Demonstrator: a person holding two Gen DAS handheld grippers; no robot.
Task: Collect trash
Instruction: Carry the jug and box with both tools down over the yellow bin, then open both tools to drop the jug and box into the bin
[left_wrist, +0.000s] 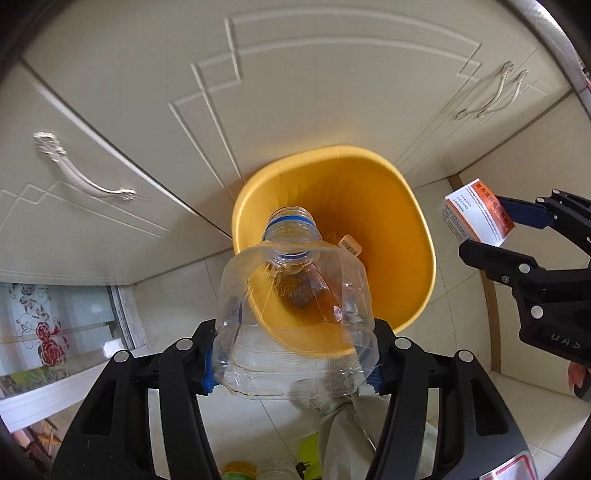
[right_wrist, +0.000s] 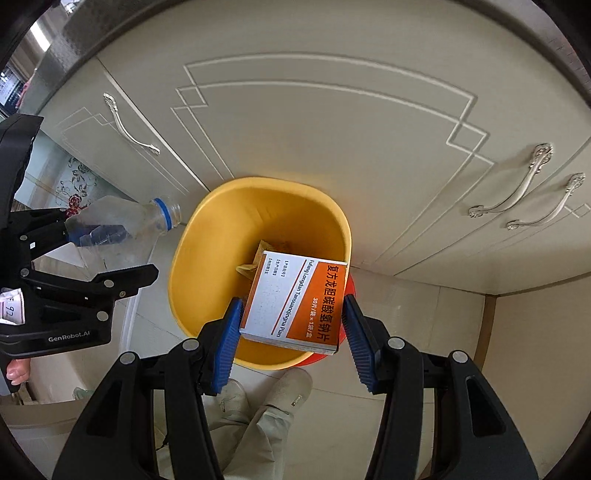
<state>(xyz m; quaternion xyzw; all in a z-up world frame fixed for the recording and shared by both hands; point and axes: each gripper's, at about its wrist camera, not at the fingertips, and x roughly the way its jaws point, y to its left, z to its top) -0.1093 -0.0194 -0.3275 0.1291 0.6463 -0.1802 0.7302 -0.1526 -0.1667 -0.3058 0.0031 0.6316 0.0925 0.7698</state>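
In the left wrist view my left gripper (left_wrist: 291, 373) is shut on a clear, capless plastic bottle (left_wrist: 295, 325) with a blue neck ring. Its neck points down over the yellow bin (left_wrist: 406, 206) on the floor. My right gripper (right_wrist: 293, 325) is shut on a white and orange medicine box (right_wrist: 295, 302), held over the same yellow bin (right_wrist: 192, 266). Each gripper shows in the other's view: the right gripper (left_wrist: 495, 230) with the box (left_wrist: 476, 218) at the bin's right, the left gripper (right_wrist: 110, 251) with the bottle (right_wrist: 122, 225) at its left.
Cream cabinet doors (right_wrist: 332, 140) with metal handles (left_wrist: 81, 173) stand right behind the bin. Brown cardboard (right_wrist: 266, 251) and a barcoded scrap (left_wrist: 350, 245) lie inside it. A person's light shoes (right_wrist: 291, 391) stand on the tiled floor below. Green-topped bottles (left_wrist: 240, 470) lie near them.
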